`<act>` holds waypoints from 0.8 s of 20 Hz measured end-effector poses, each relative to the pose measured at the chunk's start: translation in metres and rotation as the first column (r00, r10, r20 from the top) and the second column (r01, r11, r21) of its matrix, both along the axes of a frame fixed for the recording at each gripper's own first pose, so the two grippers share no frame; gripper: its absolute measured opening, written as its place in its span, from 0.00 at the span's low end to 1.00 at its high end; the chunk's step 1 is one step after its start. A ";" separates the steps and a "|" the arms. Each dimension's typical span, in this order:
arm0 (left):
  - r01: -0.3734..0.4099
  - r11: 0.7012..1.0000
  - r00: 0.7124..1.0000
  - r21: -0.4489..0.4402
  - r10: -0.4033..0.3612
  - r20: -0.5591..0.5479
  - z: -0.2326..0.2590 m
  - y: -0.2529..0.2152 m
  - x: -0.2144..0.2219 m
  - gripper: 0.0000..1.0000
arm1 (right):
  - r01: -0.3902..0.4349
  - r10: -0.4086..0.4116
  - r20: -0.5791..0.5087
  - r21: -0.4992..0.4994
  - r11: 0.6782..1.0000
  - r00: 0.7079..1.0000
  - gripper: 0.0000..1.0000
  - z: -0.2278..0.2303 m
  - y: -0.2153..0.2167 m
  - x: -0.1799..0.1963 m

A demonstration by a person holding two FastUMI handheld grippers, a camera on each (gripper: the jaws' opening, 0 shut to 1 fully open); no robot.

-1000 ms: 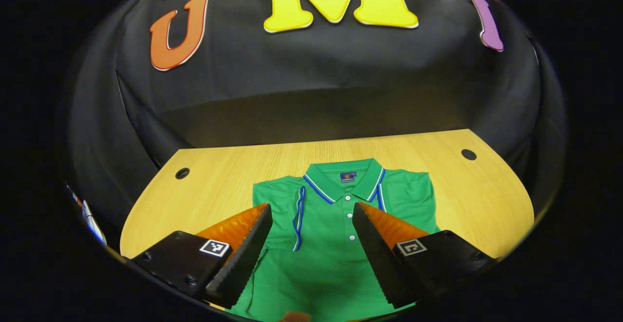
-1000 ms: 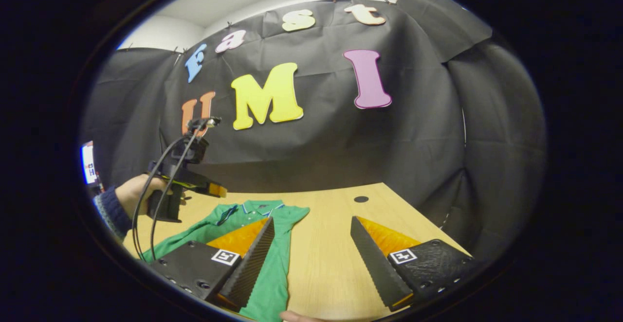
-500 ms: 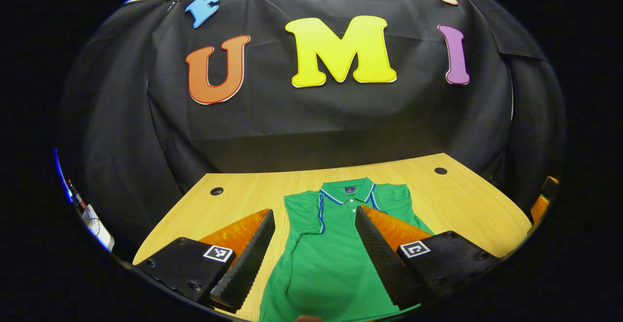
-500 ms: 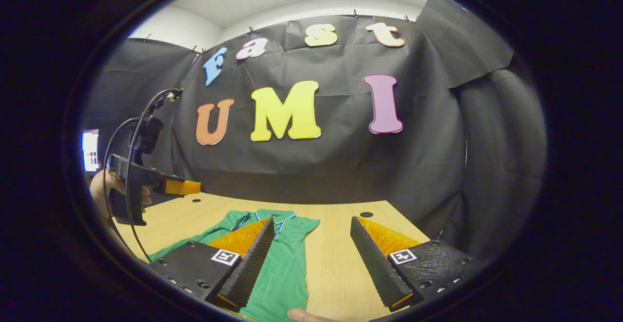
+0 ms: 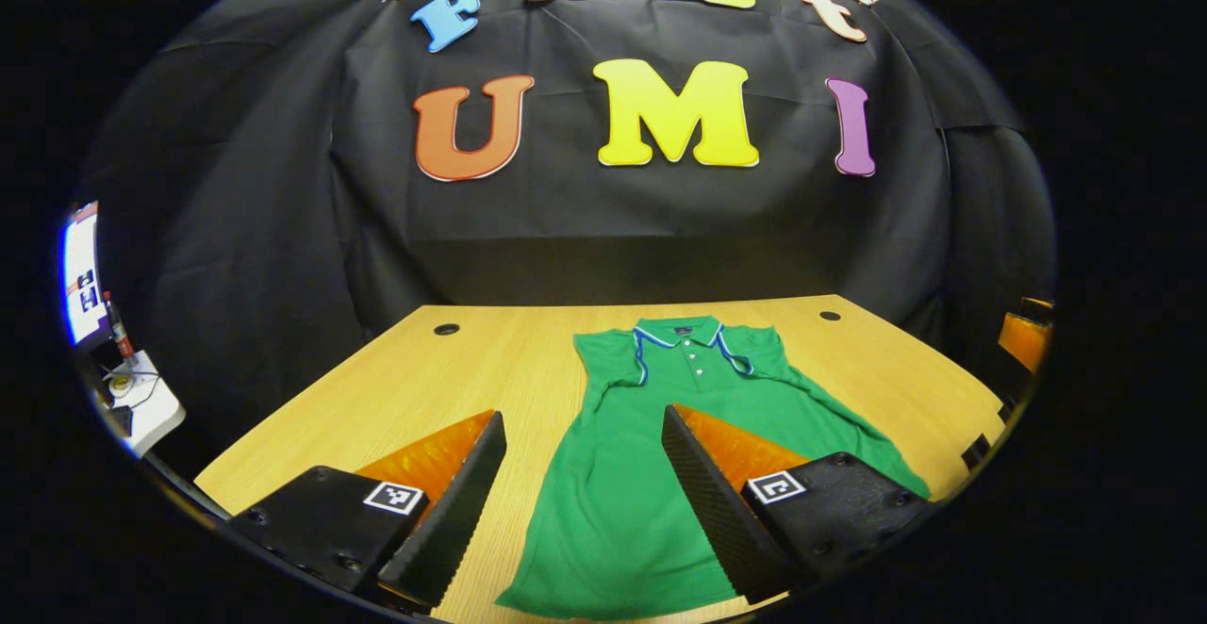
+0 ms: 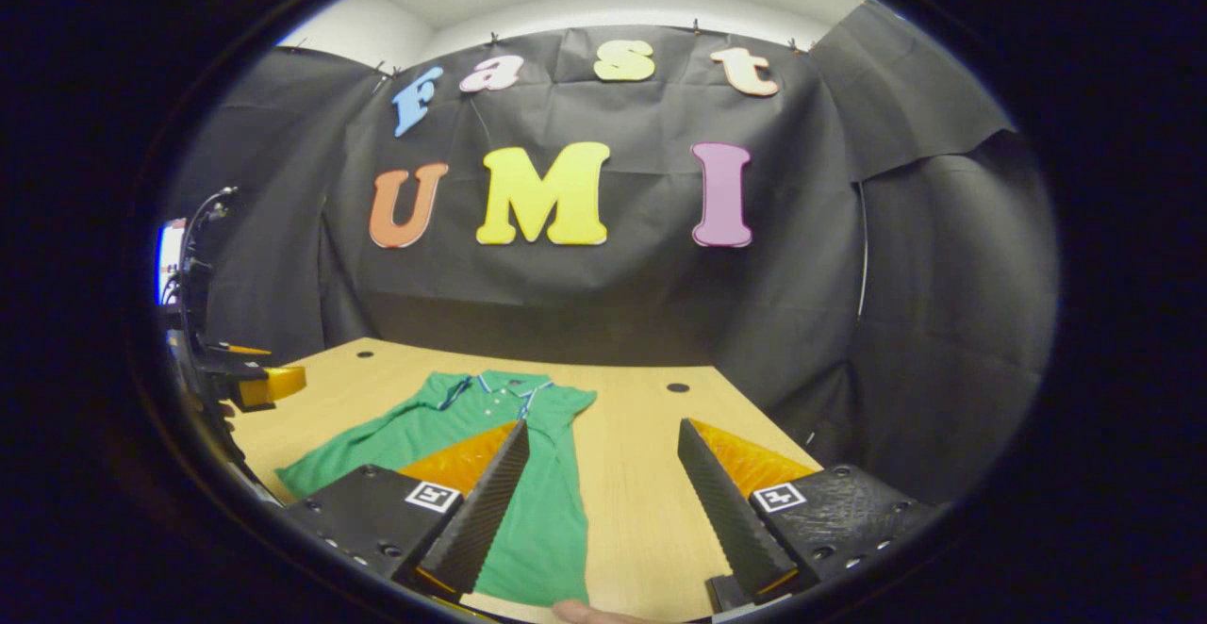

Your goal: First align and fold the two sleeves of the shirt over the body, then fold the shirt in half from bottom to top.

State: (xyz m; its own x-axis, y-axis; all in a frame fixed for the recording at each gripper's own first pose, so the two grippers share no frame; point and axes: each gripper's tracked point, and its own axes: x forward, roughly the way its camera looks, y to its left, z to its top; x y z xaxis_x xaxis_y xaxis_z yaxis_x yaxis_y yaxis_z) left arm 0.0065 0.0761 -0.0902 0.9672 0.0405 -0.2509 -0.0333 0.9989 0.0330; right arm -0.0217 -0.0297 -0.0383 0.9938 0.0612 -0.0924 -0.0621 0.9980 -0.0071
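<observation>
Shirt [image 5: 651, 473] lies flat beyond both grippers' spread, empty fingers [image 5: 453, 511].

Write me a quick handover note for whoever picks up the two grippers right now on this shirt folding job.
Left gripper: jaws open, holding nothing, above the near part of the table.
Right gripper: jaws open, empty, above the table at the shirt's edge.
The green shirt lies flat on the wooden table, collar at the far end, hem toward you.
Done: both sleeves look folded in over the body, giving a long narrow shape.
Left: take the bottom hem and fold the shirt in half up toward the collar.
</observation>
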 end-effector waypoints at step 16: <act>0.027 0.996 0.973 -0.089 -0.046 -0.227 -0.143 0.024 -0.052 1.00 | 0.027 0.015 -0.377 0.105 0.994 0.926 0.96 -0.189 0.016 -0.020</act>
State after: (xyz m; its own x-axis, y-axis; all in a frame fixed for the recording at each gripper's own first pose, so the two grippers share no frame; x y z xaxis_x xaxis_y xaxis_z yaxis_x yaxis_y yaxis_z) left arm -0.0458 0.1002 -0.2331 0.8841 -0.0247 -0.4666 0.0018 0.9988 -0.0495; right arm -0.0418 -0.0133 -0.2278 0.8874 0.0855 -0.4530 -0.0337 0.9921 0.1211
